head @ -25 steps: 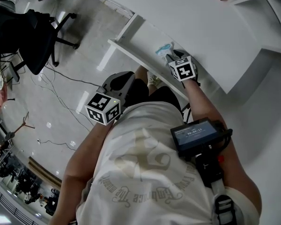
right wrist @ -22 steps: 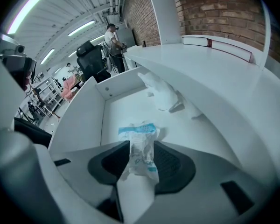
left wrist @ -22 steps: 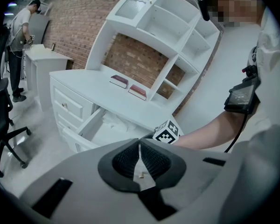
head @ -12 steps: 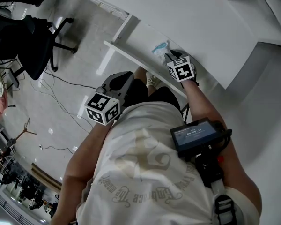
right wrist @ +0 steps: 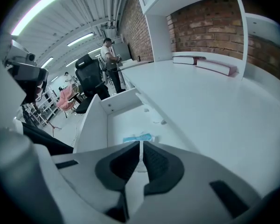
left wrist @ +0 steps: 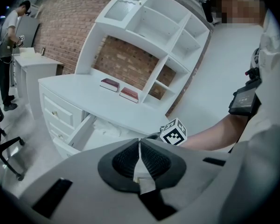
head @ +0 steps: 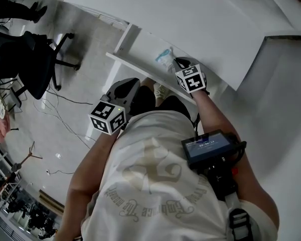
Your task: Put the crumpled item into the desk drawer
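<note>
The crumpled item [head: 165, 58], a white wad with a blue strip, lies inside the open white desk drawer [head: 135, 46]. In the right gripper view the crumpled item [right wrist: 137, 137] rests on the floor of the drawer [right wrist: 95, 125], just past the jaw tips. My right gripper [head: 179, 63] hangs over the drawer close beside it. Its jaws have just been closing and now stand together, and I see nothing between them [right wrist: 141, 143]. My left gripper [head: 132, 83] is held lower, in front of the drawer, shut and empty [left wrist: 139, 143].
The white desk top [head: 205, 29] runs behind the drawer, and two books [right wrist: 210, 65] lie on it under a shelf unit [left wrist: 154, 31]. A black office chair [head: 27, 59] and cables are on the floor at left. A person [right wrist: 108, 55] stands far back.
The head view has slid a little, so the desk and both grippers sit slightly higher and further left. My right gripper stays at the drawer beside the crumpled item. The left gripper has hardly moved.
</note>
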Demonstrator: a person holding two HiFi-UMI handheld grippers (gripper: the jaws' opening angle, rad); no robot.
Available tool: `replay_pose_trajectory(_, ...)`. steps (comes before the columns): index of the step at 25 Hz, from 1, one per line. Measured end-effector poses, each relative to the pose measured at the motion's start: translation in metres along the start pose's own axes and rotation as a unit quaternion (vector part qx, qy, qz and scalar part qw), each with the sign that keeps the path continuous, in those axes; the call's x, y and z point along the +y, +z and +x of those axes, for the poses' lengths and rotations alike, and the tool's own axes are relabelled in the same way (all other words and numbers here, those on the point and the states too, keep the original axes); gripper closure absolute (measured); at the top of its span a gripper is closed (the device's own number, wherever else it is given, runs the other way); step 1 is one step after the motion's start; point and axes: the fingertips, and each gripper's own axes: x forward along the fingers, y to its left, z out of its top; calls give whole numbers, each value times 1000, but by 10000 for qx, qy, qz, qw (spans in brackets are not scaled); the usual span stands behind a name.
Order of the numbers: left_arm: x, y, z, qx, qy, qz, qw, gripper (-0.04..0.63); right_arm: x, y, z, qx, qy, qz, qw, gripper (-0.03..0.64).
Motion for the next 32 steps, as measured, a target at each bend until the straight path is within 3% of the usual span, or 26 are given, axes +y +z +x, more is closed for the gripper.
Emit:
replay_pose_trajectory(17,-38,44,6,-185,-627,387,9971,565,22,67,-99,-979,16,174,9950,592)
replay_pose_trajectory(32,-58,58,11,-422,-707,555,9951,565,25,106,-181,-1925,154,185,9810,594)
